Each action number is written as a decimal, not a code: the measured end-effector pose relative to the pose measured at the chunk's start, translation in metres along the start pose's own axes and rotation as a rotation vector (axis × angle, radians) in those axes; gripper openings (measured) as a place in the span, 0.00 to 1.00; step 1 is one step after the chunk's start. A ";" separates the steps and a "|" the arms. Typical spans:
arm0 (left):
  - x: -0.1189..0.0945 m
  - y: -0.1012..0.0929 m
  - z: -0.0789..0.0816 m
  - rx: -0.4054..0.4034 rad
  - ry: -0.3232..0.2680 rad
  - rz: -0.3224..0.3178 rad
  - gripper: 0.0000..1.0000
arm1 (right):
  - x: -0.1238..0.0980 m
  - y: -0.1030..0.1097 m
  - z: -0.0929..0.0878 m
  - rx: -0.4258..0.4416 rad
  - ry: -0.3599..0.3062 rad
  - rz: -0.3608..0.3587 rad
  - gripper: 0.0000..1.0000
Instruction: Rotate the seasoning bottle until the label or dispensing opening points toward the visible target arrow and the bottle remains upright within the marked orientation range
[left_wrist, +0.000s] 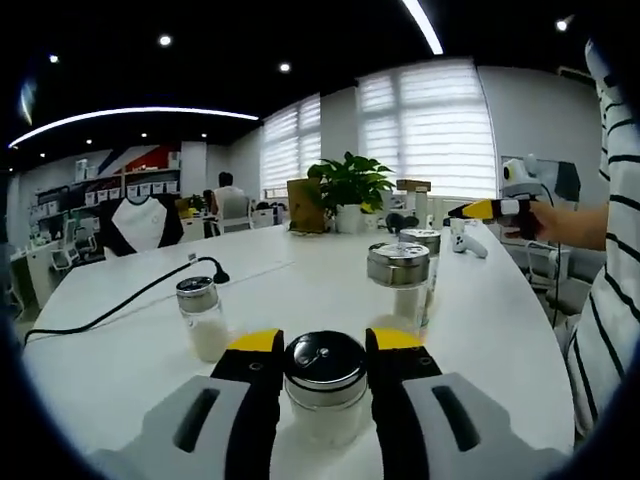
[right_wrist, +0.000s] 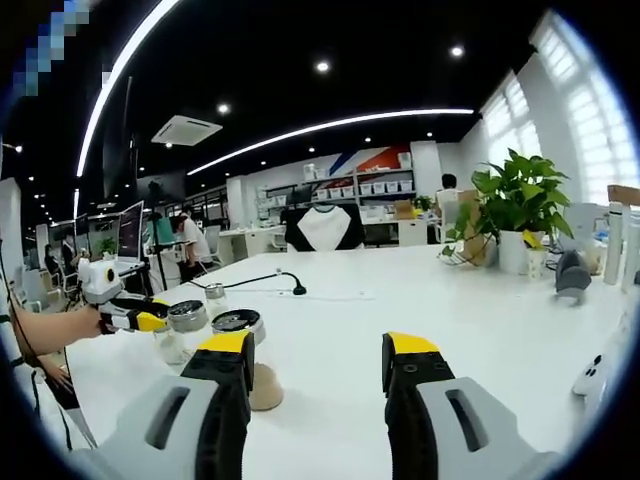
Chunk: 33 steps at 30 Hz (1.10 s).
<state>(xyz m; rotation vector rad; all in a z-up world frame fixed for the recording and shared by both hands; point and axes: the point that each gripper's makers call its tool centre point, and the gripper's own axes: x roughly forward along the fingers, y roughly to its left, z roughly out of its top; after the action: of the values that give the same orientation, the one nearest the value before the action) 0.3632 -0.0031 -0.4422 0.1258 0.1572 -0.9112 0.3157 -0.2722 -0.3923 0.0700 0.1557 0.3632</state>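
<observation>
Bench: white, long, carrying all the bottles; in the right gripper view its bare top runs back to the far chairs.
Plant: leafy, in a white pot at the far end of the bench; it stands at the right in the right gripper view.
Cable: black, lying across the bench's left side and ending in a plug.
Left gripper: its yellow-tipped jaws stand partly open on either side of the near bottle, close to or touching its sides; I cannot tell whether they press it. In the right gripper view it comes in from the left, held by a hand.
Right gripper: jaws wide apart with nothing between them, over bare bench. In the left gripper view it shows far right, above the bench.
Near bottle: the seasoning bottle, upright between the left jaws, shiny metal cap, white contents.
Tall bottle: upright, metal cap, behind and right of the near bottle; another capped bottle stands just behind it.
Small bottle: upright, left of the near bottle, apart from it.
</observation>
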 end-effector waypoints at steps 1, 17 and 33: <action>0.000 0.000 0.000 0.010 0.006 0.011 0.34 | 0.001 0.000 0.001 0.015 -0.009 0.001 0.51; 0.000 0.008 -0.003 -0.175 -0.077 0.285 0.34 | 0.000 0.028 0.005 -0.004 -0.042 0.156 0.42; -0.014 0.019 0.025 -0.121 -0.107 0.006 0.48 | -0.004 0.058 0.003 -0.041 -0.017 0.262 0.32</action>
<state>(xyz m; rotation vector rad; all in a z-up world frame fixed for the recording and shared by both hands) 0.3719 0.0144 -0.4145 -0.0348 0.1117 -0.8978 0.2927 -0.2196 -0.3833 0.0529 0.1224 0.6269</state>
